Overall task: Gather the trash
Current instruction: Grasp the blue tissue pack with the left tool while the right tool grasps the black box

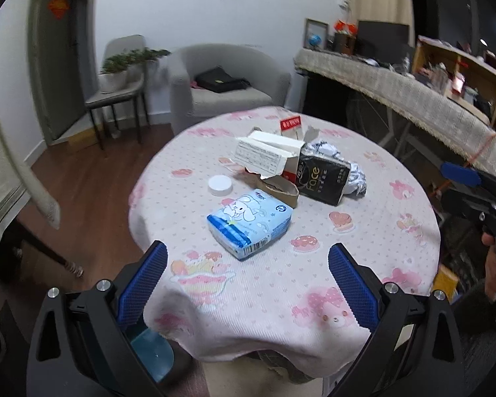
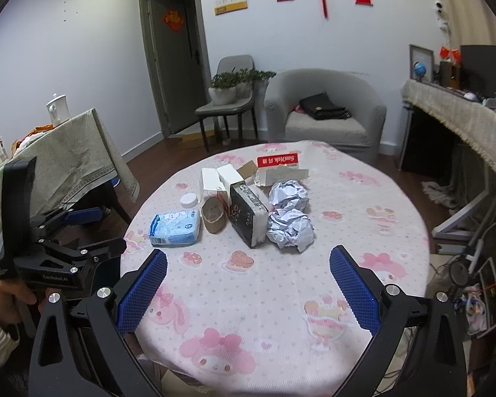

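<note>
Surveying from both wrist views, we record a round table (image 2: 363, 198) under a pink patterned cloth, carrying one cluster of trash on its far half.

The largest item, a black tissue pack (image 2: 248, 215) lettered "Face", lies near the middle of the cluster. Two crumpled paper balls (image 2: 289, 210) rest against its right side in the right wrist view. Behind these stands a torn white carton (image 1: 269, 157) with a red-and-white box (image 2: 277, 162) at the rear. A blue cartoon-printed tissue pack (image 1: 249, 223) lies at the near left of the cluster, just beside a flattened cardboard roll (image 2: 212, 215). A white round lid (image 1: 219, 185) sits apart to the left, the smallest item noted.

We find the left gripper (image 1: 248, 281) held over the near edge of the table, its blue-padded fingers (image 1: 142, 284) spread wide and holding nothing; the blue tissue pack lies just ahead of it, between the lines of the two fingers. The right gripper (image 2: 248, 284) likewise stands wide apart and empty above the near half of the cloth, with the black tissue pack and paper balls ahead of it, clear of both pads. Nothing on the table is touched by either gripper. A hand (image 2: 6, 292) grips the left unit's handle.
</note>
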Demonstrator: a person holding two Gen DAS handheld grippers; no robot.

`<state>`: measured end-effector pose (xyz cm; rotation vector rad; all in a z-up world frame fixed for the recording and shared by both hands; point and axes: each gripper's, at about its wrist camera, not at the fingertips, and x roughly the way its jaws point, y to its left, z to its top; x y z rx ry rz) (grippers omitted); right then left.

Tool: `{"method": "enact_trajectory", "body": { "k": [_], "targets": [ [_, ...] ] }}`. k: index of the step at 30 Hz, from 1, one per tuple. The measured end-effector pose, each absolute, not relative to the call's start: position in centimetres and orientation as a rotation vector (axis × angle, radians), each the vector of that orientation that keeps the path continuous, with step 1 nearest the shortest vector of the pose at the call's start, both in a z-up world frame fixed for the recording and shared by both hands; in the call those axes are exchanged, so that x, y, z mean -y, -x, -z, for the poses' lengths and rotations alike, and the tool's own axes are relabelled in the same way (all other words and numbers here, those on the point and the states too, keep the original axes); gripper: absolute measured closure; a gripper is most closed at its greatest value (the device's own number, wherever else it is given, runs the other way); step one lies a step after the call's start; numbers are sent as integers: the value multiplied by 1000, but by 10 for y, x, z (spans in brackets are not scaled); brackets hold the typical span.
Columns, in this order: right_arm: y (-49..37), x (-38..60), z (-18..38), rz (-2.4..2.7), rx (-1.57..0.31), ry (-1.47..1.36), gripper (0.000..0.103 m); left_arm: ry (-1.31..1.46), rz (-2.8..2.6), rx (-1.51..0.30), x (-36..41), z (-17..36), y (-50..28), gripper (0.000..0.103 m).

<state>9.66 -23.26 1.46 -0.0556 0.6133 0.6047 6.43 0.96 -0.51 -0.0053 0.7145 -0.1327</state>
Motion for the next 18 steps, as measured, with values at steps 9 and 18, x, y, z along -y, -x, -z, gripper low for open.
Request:
{"method": "enact_trajectory", "body": {
  "k": [9, 18],
  "targets": [
    [-144, 221, -3, -673, -681, 126, 3, -129, 243, -739, -14, 25, -107, 3],
    [-176, 210, 11, -731, -720, 149, 6, -150, 382, -772, -13, 45, -142, 3]
  ]
}}
